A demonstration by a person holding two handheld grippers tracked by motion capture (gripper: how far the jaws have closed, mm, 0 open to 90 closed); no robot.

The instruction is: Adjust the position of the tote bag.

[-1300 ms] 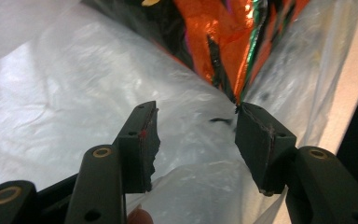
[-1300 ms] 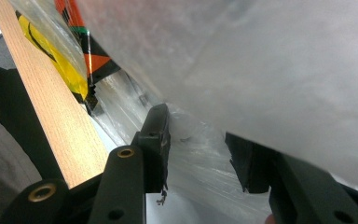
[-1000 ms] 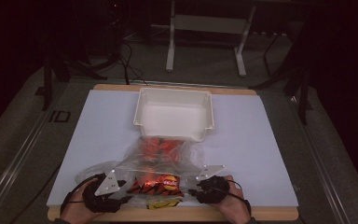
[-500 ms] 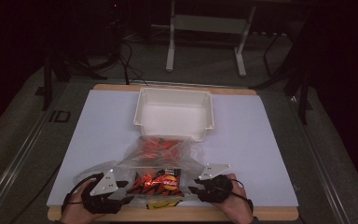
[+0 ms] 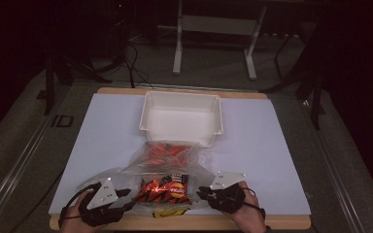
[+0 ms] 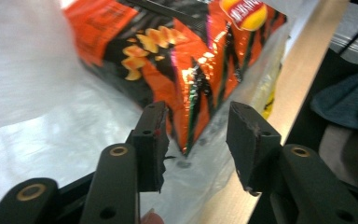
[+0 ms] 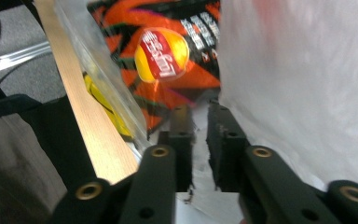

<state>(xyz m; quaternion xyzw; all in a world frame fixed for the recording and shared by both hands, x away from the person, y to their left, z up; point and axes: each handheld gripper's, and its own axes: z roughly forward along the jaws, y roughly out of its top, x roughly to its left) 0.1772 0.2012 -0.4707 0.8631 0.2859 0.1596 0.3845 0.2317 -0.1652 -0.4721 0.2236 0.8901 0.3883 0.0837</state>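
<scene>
Meanwhile, at the table's [image 5: 281, 160] near edge, a clear plastic bag [image 5: 167, 162] of snack packets [image 5: 167, 189] lies between two grippers, its long axis running toward the far white bin [image 5: 182, 119]; the right gripper [image 7: 199, 114] has just pinched film, the left gripper [image 6: 198, 128], closing, half-open beside a packet corner

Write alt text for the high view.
Two hand-held grippers, left gripper and right gripper, flank a clear plastic bag of orange snack packets at a white table's near edge; a white bin sits beyond.
</scene>
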